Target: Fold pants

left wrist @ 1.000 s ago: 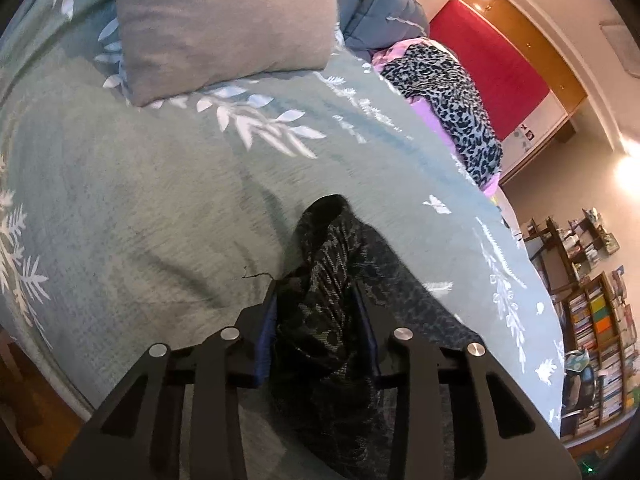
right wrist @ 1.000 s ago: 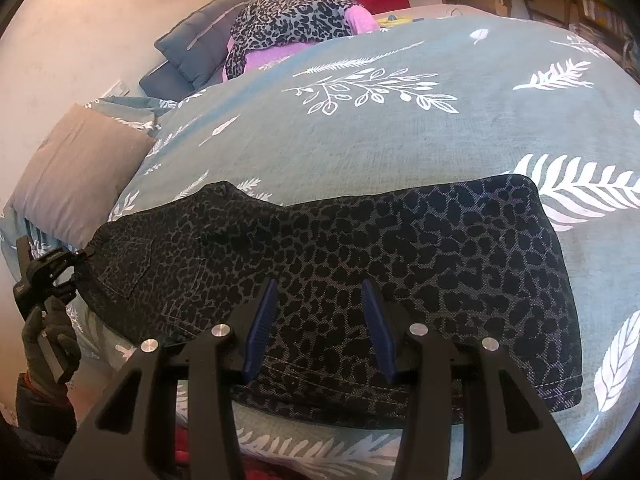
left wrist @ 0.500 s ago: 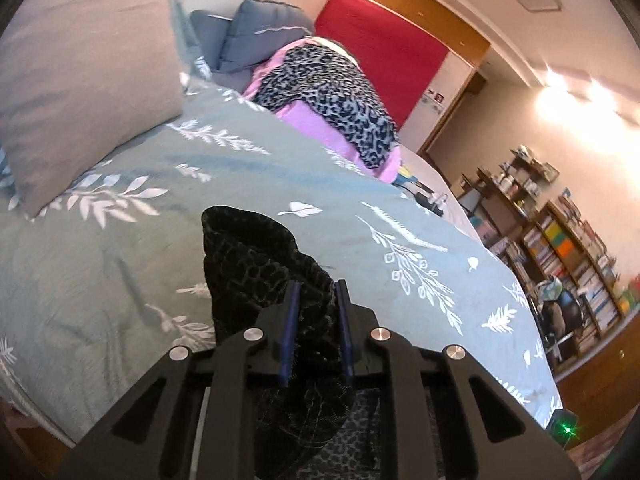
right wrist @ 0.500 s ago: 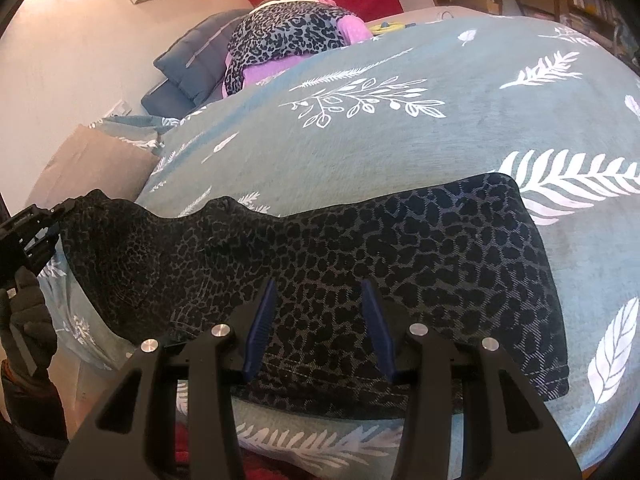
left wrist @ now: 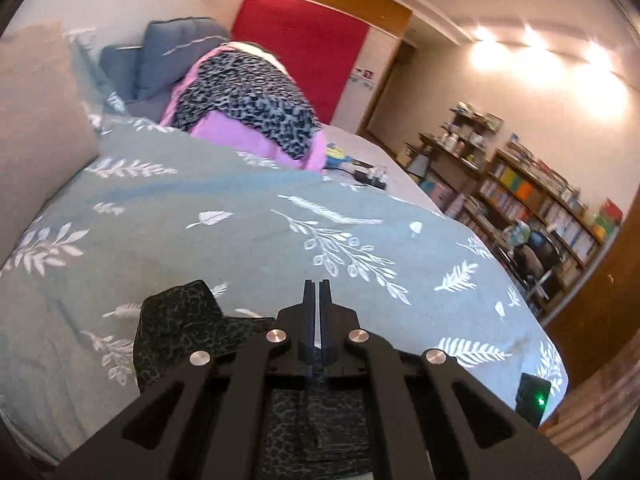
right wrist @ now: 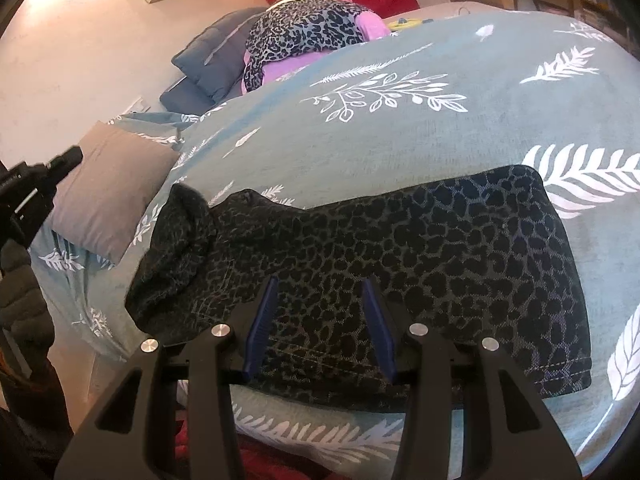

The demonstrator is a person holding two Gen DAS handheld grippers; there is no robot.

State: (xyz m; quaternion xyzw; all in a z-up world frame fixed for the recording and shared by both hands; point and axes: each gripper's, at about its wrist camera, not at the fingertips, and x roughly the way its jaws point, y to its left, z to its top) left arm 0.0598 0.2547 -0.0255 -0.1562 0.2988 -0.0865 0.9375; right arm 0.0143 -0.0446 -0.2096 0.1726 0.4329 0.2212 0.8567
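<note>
Pants stretch crosswise before the half-open, empty right gripper, nearer than the left gripper, jaws just closed on nothing.

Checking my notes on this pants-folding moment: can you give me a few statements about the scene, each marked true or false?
1. The pants lie on a teal leaf-print bedspread. True.
2. The right tool is shut. False: its jaws stand open over the pants.
3. The left tool grips the pants. False: its jaws have just been closing, and nothing is between them.
4. A grey pillow lies near the pants' bunched end. True.
</note>
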